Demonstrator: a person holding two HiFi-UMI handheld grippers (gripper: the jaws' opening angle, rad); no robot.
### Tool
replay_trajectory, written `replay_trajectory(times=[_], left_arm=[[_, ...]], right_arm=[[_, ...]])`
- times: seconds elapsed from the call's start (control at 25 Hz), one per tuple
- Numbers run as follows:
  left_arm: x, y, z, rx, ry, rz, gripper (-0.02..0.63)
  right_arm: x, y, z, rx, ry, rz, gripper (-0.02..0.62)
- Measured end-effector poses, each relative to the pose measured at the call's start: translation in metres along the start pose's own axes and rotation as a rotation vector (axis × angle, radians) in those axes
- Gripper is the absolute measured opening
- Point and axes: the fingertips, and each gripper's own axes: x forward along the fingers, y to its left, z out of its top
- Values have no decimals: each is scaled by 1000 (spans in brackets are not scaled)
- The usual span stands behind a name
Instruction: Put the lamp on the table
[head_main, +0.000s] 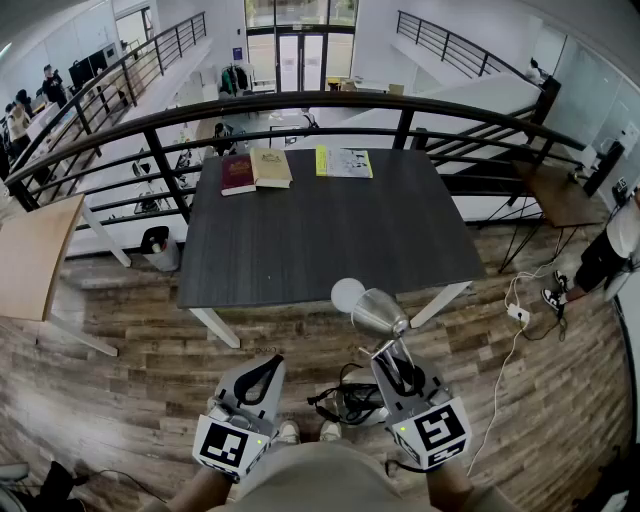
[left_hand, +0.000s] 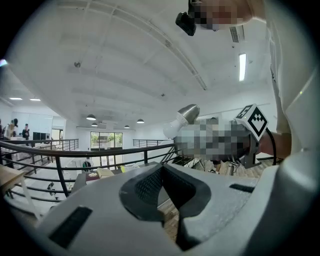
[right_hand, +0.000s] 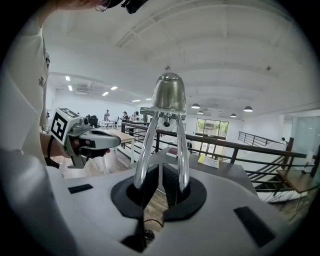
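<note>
Dark table (head_main: 330, 230), books (head_main: 255, 170), railing (head_main: 300, 97) behind, right gripper (head_main: 392, 352) fingers clamping lamp (head_main: 378, 310), left gripper (head_main: 268, 362) closed, empty

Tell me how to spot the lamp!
Find the big dark table by the curved railing. At its near edge, the right hand-held gripper holds the lamp: a shiny silver shade with a round white bulb, unlike the flat books.

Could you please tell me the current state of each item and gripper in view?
lamp: held in the air, not yet on the table.
right gripper: shut on the lamp's chrome arms.
left gripper: shut, empty.
maroon book: closed, flat on the table.
tan book: closed, flat beside the maroon book.
yellow booklet: closed, flat on the table.
</note>
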Motion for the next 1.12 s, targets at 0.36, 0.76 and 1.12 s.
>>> replay_trajectory(times=[0.36,0.76,1.12], left_arm=[[0,-1,0,-34,-12,-1,5],[17,-18,5,0,0,-53,5],[46,-35,14,15,-15,-92,5]], right_arm=[[0,-1,-4,26,8,-5,25],[-13,-15,-7,68,1,-29,25],[-27,-41,-21,76,17,-68,25]])
